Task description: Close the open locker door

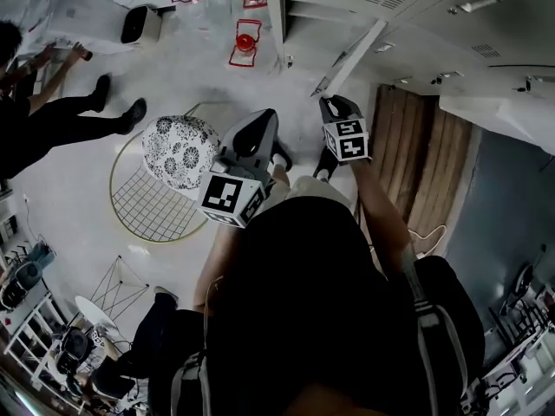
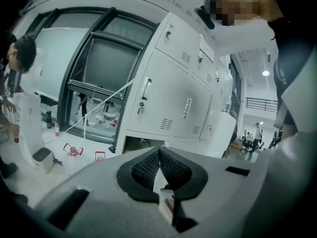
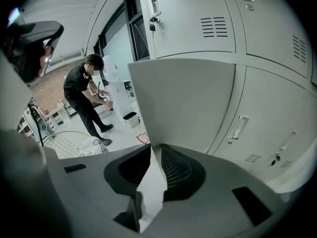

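Gripping the open locker door (image 3: 183,103) in the right claw (image 3: 156,150), with the jaws closed onto the thin grey panel from either side and the sheet's edge running down between them. Holding nothing in the left claw (image 2: 159,152), with its ribbed jaws shut tip to tip. Carrying that left claw lower and further left than the right one in the head view, well apart from the door.

Past the right claw, looking up along the door's flat grey face, swung well out from a bank of pale grey lockers (image 3: 257,133) with closed fronts, louvred vents and bar handles. From the head view, showing edge-on as a slim pale strip slanting away from the locker front, with the right claw at its near end.

Just right of the lockers in the head view, a stretch of brown wooden slats (image 1: 425,163). Underfoot and all around, a pale, glossy floor (image 1: 173,76). Left of the claws on that floor, a round wire-grid frame (image 1: 143,202) with a black-and-white patterned cushion (image 1: 179,150) at its upper edge. Further off, near the foot of the locker bank, clear bottles (image 1: 245,42) with red caps and handles, and a small white bin (image 1: 139,26) with a dark top. At the far left, a person (image 1: 61,115) in black, bent forward. From the left gripper view, dark window frames (image 2: 106,68) beside the lockers.
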